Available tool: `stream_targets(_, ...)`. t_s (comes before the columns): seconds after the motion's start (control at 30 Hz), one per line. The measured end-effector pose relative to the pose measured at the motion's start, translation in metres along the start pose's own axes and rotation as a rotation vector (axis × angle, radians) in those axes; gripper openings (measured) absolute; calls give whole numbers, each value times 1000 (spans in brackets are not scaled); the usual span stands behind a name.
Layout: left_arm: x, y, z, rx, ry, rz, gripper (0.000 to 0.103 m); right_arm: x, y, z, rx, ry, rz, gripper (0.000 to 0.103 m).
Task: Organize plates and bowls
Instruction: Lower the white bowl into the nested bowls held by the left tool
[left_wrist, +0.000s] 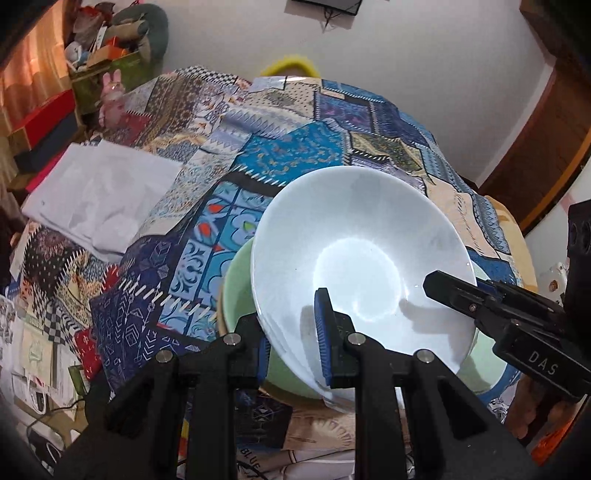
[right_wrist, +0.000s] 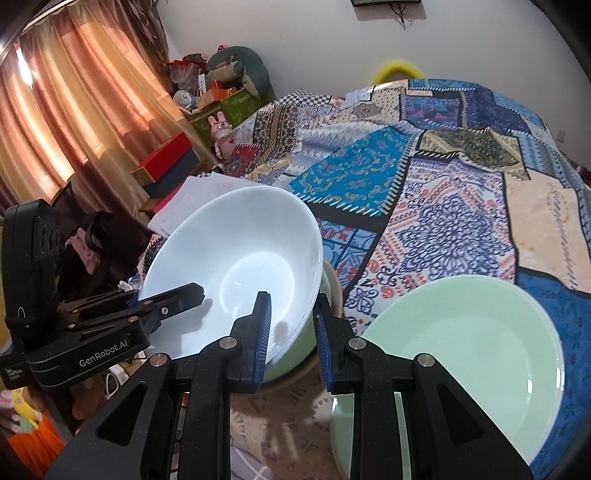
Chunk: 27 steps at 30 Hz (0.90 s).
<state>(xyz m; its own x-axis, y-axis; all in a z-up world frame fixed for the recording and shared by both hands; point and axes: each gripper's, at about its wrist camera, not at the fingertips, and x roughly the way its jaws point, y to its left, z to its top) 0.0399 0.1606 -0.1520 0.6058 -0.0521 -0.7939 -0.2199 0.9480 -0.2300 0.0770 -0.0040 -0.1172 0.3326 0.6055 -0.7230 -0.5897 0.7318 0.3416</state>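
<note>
A white bowl (left_wrist: 362, 229) (right_wrist: 236, 240) is tilted up inside a pale green bowl (left_wrist: 238, 288) (right_wrist: 291, 360), which rests in a tan bowl (right_wrist: 334, 291) on the bed. My left gripper (left_wrist: 293, 343) (right_wrist: 166, 295) is shut on the white bowl's near rim, one pad inside and one outside. From the opposite side, my right gripper (right_wrist: 291, 332) (left_wrist: 454, 286) is shut on the same bowl's rim. In the right wrist view a green plate (right_wrist: 461, 369) lies flat to the right of the stack.
A patchwork quilt (left_wrist: 295, 147) (right_wrist: 443, 166) covers the bed. A folded white cloth (left_wrist: 99, 192) lies at its left side. Boxes and soft toys (right_wrist: 221, 96) crowd the left by the curtain (right_wrist: 74, 110). A yellow object (left_wrist: 291, 66) shows past the bed's far edge.
</note>
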Motion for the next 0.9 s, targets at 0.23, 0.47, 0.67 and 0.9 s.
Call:
stream_targets(0.23, 17, 18, -6, -49, 37, -1, 18, 15, 4, -5, -18, 29, -17, 21)
stream_targets(0.47, 20, 18, -9, -26, 13, 33, 17, 21, 1, -8, -8, 41, -29, 21)
stream_targets(0.67, 23, 17, -13, -16, -17, 85, 17, 23, 3, -9, -40, 20, -64, 22)
stream_targets(0.9, 25, 17, -11, -27, -15, 101, 17, 19, -2, -8, -26, 7, -66, 24)
